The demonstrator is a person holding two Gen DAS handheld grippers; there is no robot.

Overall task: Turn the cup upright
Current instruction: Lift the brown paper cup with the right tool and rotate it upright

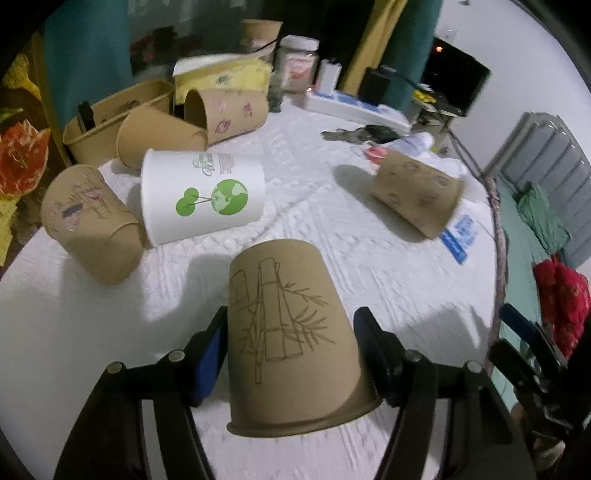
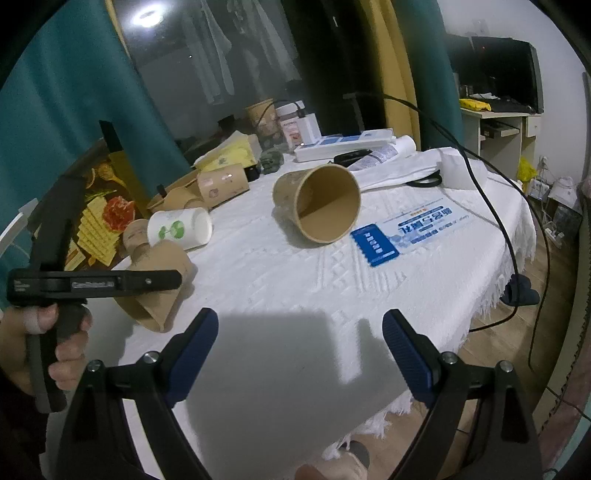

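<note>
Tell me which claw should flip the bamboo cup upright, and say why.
Left. The left claw already has the bamboo cup between its fingers, shut on it, base pointing away. The right claw is open over bare tablecloth, with nothing between its fingers.

Dark window (image 2: 221, 74) behind table, ceiling lamp glare (image 2: 146, 14) reflected in glass, garments showing faintly too. Teal curtain (image 2: 66, 122) on left, yellow curtain (image 2: 397, 96) w/ another teal panel at right. White wall (image 2: 491, 18) far right. Black monitor (image 2: 506, 74) on pale desk (image 2: 491, 125), yellow packet on desk top. Round table w/ white textured cloth (image 2: 295, 280), fringe at edge. Wood floor (image 2: 517, 332) to right, black cable (image 2: 517, 258) trailing down to it. Grey ribbed radiator-like panel (image 1: 546, 155) in left wrist view. Light dim, cool.
</note>
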